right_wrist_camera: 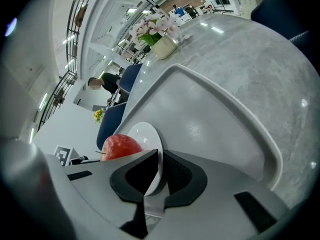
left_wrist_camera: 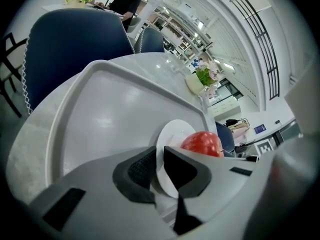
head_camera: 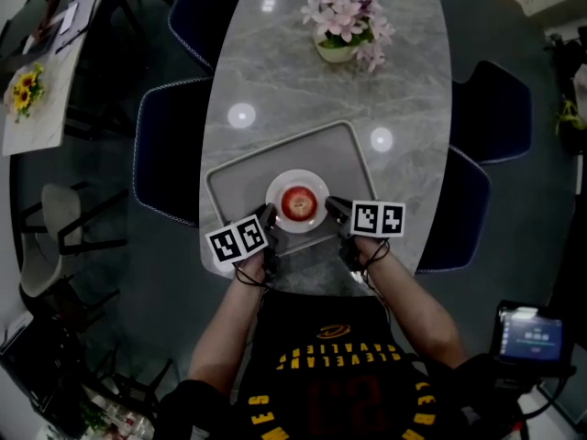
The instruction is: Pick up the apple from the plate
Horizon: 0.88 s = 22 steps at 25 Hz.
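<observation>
A red apple sits on a small white plate in the near part of a grey tray. My left gripper is at the plate's left rim and my right gripper at its right rim. In the left gripper view the plate's rim runs between the dark pads, with the apple just behind; the left gripper is shut on the rim. The right gripper likewise pinches the plate's edge, the apple to its left.
The tray lies on an oval marble table with a pot of pink flowers at the far end. Dark blue chairs stand on both sides. A second table with yellow flowers is at far left.
</observation>
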{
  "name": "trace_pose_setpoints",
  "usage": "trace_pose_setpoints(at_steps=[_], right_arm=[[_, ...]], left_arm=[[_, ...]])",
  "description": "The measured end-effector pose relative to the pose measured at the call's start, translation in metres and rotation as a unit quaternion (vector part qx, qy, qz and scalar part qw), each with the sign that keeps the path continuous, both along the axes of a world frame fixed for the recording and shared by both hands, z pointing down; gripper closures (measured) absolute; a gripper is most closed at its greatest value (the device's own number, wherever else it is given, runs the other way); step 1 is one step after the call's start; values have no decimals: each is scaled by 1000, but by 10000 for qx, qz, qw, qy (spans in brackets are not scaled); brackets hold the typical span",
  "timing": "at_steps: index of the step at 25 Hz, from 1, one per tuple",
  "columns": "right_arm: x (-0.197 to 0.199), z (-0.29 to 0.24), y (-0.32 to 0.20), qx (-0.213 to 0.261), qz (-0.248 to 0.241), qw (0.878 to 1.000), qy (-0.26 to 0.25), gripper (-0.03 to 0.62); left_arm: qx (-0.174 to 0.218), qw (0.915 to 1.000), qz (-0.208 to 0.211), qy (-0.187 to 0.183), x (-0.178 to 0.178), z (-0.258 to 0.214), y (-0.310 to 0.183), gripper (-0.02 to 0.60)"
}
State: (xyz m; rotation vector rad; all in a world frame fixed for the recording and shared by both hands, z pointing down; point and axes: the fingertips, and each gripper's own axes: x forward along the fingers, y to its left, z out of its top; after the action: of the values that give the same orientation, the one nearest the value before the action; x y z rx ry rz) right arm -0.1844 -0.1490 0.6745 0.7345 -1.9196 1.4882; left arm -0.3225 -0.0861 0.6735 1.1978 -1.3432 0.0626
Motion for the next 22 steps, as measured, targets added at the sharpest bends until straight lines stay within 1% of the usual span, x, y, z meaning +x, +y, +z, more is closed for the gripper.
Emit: trace_pose_setpoints(at_steps=[4, 8, 13, 17, 22], right_arm=[[1, -1, 1, -53, 81, 9999, -54, 557], [4, -4, -3, 2, 146, 9998, -108, 557], [15, -14, 3, 51, 316, 9994, -164, 557], [31, -25, 8, 79, 460, 9987, -224, 557], [58, -35, 13, 138, 612, 9976, -284, 557]], left_arm=[[-11, 10000, 46, 5, 0, -1, -1, 532], [34, 9999, 134, -6, 4, -3, -5, 532], [108, 9993, 349, -13, 12, -14, -6, 532], [182, 9986, 505, -33, 26, -24, -8, 532], [242, 9975, 659, -24, 52, -33, -6, 532]])
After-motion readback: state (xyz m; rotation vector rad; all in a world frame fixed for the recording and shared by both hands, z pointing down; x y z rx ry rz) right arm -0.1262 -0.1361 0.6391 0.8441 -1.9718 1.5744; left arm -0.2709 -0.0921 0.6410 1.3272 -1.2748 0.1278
